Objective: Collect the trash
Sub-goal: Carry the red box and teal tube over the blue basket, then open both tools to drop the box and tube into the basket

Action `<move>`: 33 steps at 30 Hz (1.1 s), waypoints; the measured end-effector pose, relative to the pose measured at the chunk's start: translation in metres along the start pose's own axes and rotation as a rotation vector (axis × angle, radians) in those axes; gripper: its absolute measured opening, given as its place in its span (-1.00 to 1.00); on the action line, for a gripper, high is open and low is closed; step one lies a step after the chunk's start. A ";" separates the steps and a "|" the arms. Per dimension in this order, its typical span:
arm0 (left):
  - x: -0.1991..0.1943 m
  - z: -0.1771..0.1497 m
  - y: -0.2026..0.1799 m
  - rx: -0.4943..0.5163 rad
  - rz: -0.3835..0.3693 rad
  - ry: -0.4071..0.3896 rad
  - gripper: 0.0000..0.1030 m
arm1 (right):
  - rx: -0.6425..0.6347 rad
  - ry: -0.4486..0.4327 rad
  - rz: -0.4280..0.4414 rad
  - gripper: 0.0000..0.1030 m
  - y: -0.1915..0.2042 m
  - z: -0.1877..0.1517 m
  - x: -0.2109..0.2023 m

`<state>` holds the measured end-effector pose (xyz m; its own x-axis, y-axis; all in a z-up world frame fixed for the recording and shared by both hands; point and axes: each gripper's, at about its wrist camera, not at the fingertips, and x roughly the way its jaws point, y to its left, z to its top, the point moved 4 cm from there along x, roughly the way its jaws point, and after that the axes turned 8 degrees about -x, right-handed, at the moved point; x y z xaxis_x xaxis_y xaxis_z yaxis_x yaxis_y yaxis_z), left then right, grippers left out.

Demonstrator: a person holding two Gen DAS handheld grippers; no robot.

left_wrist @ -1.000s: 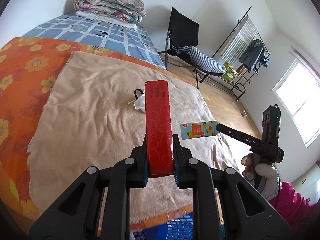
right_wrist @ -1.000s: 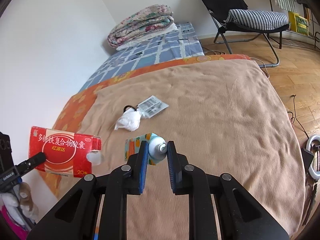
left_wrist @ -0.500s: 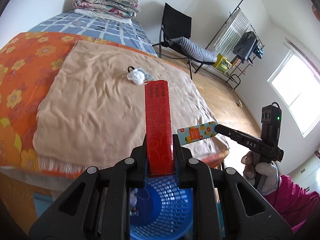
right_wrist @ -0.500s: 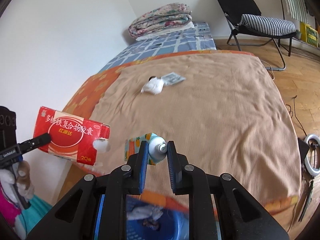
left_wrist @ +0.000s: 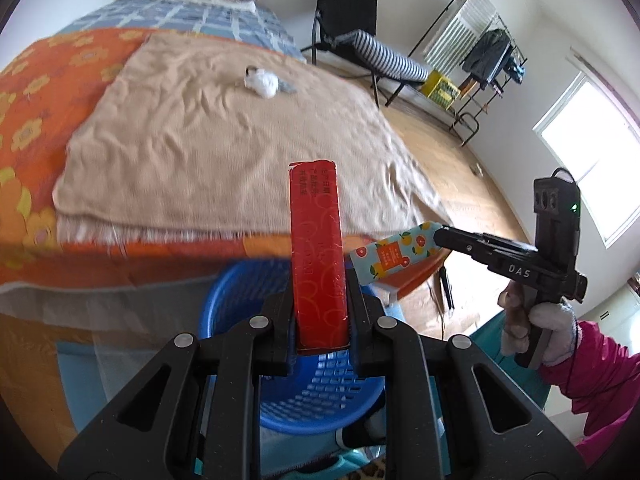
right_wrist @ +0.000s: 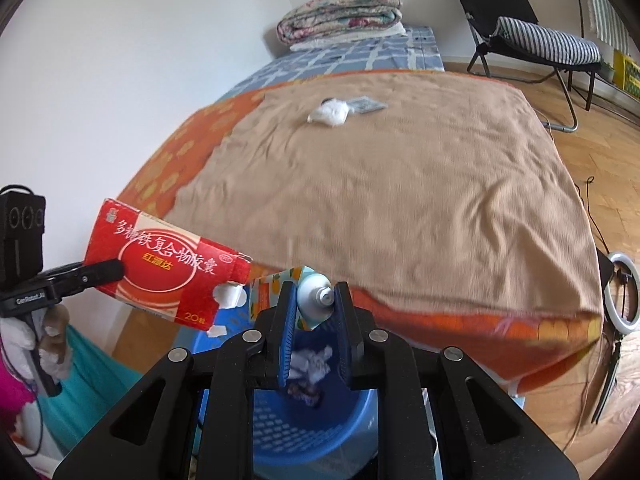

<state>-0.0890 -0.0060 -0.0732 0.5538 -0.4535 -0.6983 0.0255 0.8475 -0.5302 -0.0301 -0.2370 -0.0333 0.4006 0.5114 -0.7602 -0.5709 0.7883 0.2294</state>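
A flat red cardboard medicine box (left_wrist: 318, 256), light and easily crushed, is clamped by its narrow end in the left gripper (left_wrist: 320, 312) over the blue perforated plastic basket (left_wrist: 320, 392). A soft orange-patterned tube (right_wrist: 314, 300) is pinched near its cap by the right gripper (right_wrist: 314, 328).

The bin (right_wrist: 320, 436) is half hidden behind the right tongs (right_wrist: 314, 304), its near rim cut off at 6 o'clock; the scraps (right_wrist: 310, 368) inside are too jumbled to name. The box's (left_wrist: 318, 256) lower end sits behind the left tongs (left_wrist: 320, 312). The bed's (left_wrist: 120, 248) front edge is blurred. The packet (left_wrist: 286, 87) by the wad (left_wrist: 262, 80), at 11 o'clock, is too small to read.
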 end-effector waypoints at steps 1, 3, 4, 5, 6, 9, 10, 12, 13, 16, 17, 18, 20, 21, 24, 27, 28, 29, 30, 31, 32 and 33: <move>0.005 -0.006 0.001 0.001 0.008 0.014 -0.66 | -0.001 0.012 0.001 -0.67 0.001 -0.004 0.002; 0.012 -0.015 0.003 0.003 0.020 0.034 -0.66 | -0.002 0.034 0.002 -0.67 0.004 -0.013 0.006; 0.016 -0.020 0.003 0.004 0.027 0.045 -0.66 | -0.003 0.042 0.002 -0.67 0.004 -0.015 0.007; 0.020 -0.025 0.003 0.007 0.035 0.058 -0.66 | -0.004 0.051 0.002 -0.67 0.005 -0.018 0.009; 0.025 -0.030 0.004 0.010 0.045 0.072 -0.66 | -0.005 0.061 0.004 -0.67 0.006 -0.021 0.012; 0.039 -0.043 0.006 0.016 0.076 0.115 -0.66 | -0.015 0.088 0.008 -0.67 0.011 -0.028 0.018; 0.041 -0.045 0.007 0.018 0.083 0.124 -0.66 | -0.021 0.099 0.009 -0.67 0.013 -0.031 0.020; 0.049 -0.052 0.008 0.023 0.103 0.149 -0.66 | -0.030 0.115 0.011 -0.67 0.016 -0.035 0.025; 0.052 -0.056 0.009 0.026 0.108 0.159 -0.66 | -0.034 0.123 0.011 -0.67 0.017 -0.036 0.027; 0.062 -0.063 0.008 0.044 0.131 0.188 -0.66 | -0.043 0.150 0.015 -0.67 0.021 -0.042 0.034; 0.065 -0.064 0.009 0.051 0.139 0.195 -0.66 | -0.046 0.161 0.017 -0.67 0.022 -0.044 0.037; 0.067 -0.065 0.009 0.056 0.144 0.202 -0.66 | -0.050 0.171 0.018 -0.67 0.023 -0.046 0.039; 0.071 -0.069 0.008 0.065 0.152 0.220 -0.66 | -0.056 0.188 0.018 -0.67 0.025 -0.050 0.044; 0.073 -0.070 0.010 0.068 0.155 0.227 -0.66 | -0.057 0.196 0.019 -0.67 0.025 -0.052 0.045; 0.076 -0.073 0.008 0.082 0.162 0.241 -0.66 | -0.052 0.214 0.024 -0.67 0.025 -0.056 0.049; 0.079 -0.074 0.006 0.087 0.169 0.249 -0.66 | -0.039 0.227 0.034 -0.67 0.024 -0.057 0.052; 0.079 -0.074 0.006 0.086 0.168 0.251 -0.66 | -0.034 0.230 0.037 -0.67 0.023 -0.058 0.053; 0.080 -0.074 0.006 0.085 0.166 0.252 -0.66 | -0.030 0.233 0.039 -0.67 0.023 -0.058 0.053; 0.080 -0.074 0.005 0.084 0.165 0.255 -0.65 | -0.025 0.233 0.039 -0.67 0.022 -0.058 0.053; 0.081 -0.074 0.005 0.083 0.166 0.258 -0.65 | -0.022 0.236 0.038 -0.66 0.022 -0.058 0.053; 0.082 -0.074 0.005 0.085 0.168 0.258 -0.65 | -0.020 0.238 0.037 -0.66 0.022 -0.059 0.054; 0.082 -0.073 0.005 0.085 0.169 0.257 -0.65 | -0.017 0.242 0.035 -0.66 0.021 -0.059 0.054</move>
<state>-0.1046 -0.0594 -0.1683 0.3278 -0.3500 -0.8776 0.0266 0.9319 -0.3617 -0.0624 -0.2129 -0.1055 0.1986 0.4396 -0.8760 -0.5940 0.7649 0.2492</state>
